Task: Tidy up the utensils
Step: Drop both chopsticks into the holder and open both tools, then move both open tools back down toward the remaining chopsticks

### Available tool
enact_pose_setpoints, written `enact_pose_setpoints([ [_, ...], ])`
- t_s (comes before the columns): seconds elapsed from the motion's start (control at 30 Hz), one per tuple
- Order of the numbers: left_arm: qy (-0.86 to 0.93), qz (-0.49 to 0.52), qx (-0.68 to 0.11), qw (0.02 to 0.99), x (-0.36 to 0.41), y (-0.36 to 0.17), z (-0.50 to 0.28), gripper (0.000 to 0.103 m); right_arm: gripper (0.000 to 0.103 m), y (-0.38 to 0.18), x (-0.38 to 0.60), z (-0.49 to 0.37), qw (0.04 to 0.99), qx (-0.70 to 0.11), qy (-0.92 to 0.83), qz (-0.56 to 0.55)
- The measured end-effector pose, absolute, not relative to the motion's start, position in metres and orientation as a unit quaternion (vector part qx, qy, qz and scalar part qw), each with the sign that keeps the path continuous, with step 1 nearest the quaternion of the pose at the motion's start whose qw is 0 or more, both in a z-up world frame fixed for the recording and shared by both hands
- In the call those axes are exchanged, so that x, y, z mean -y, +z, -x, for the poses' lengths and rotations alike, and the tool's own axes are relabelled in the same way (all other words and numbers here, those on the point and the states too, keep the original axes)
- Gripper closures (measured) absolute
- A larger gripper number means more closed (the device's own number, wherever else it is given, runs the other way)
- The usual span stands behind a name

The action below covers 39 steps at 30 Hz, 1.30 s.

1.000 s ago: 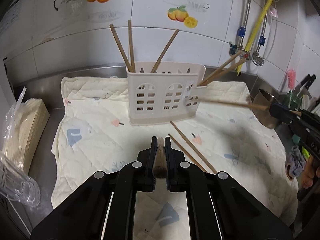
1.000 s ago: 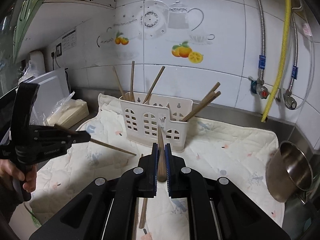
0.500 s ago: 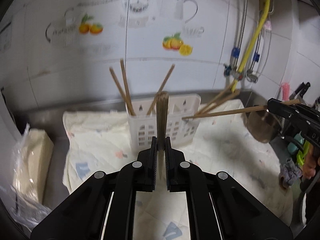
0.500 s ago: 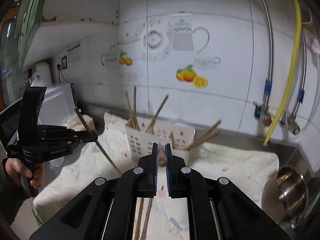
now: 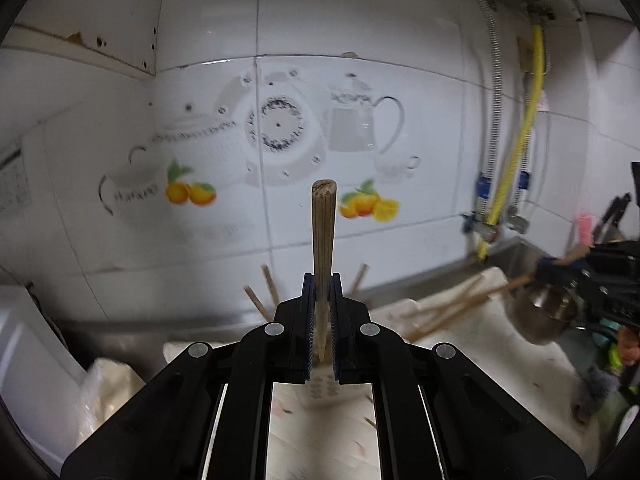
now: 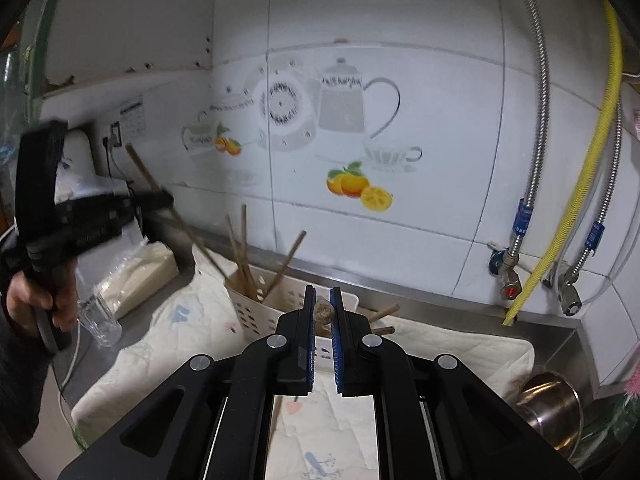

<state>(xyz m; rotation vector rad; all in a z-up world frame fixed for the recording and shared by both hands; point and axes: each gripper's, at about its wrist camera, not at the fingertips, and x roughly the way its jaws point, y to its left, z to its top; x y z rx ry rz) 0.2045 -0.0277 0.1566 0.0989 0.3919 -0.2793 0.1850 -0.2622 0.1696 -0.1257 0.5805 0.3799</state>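
Note:
My left gripper (image 5: 320, 292) is shut on a wooden chopstick (image 5: 323, 232) that stands upright, thick end up, above the white utensil holder (image 5: 320, 390), which is mostly hidden behind the jaws. It also shows in the right wrist view (image 6: 160, 202), held high at the left. My right gripper (image 6: 323, 300) is shut on another chopstick (image 6: 324, 312), seen end-on, just above the white slotted holder (image 6: 256, 316). Several chopsticks (image 6: 244, 256) stand in the holder's left compartment and others (image 6: 384, 314) lean out at its right.
A cream quilted cloth (image 6: 460, 352) covers the steel counter. A steel pot (image 6: 552, 404) sits at the right. A drinking glass (image 6: 100, 320) and a plastic-wrapped packet (image 6: 136, 276) are at the left. Hoses and valves (image 6: 516, 264) hang on the tiled wall.
Both grippers have risen and tilted up toward the wall. My left chopstick has turned from level to upright. My right gripper has moved closer over the holder.

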Motion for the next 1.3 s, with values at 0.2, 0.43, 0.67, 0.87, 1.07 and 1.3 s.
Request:
enact_pose_setpoints([
  [0.2, -0.131, -0.029, -0.235, 0.963, 0.022, 0.134, -0.240, 0.097, 0.096, 0.155, 0.260, -0.209, 0.922, -0.330, 0.189, 0.071],
  [0.43, -0.136, 0.004, -0.283, 0.949, 0.009, 0.101, -0.261, 0.097, 0.096, 0.138, 0.252, -0.233, 0.910, -0.361, 0.185, 0.080],
  [0.67, -0.134, 0.015, -0.290, 0.947, 0.003, 0.092, -0.260, 0.095, 0.095, 0.124, 0.251, -0.252, 0.910, -0.367, 0.184, 0.057],
  [0.87, -0.131, 0.016, -0.280, 0.951, 0.000, 0.099, -0.250, 0.080, 0.080, 0.127, 0.257, -0.247, 0.920, -0.347, 0.177, 0.043],
  [1.07, -0.132, 0.021, -0.259, 0.957, -0.001, 0.107, -0.221, 0.059, 0.078, 0.138, 0.264, -0.210, 0.936, -0.305, 0.171, 0.046],
  [1.3, -0.130, 0.018, -0.254, 0.958, 0.004, 0.089, -0.179, 0.043, 0.076, 0.093, 0.256, -0.161, 0.929, -0.315, 0.185, 0.057],
])
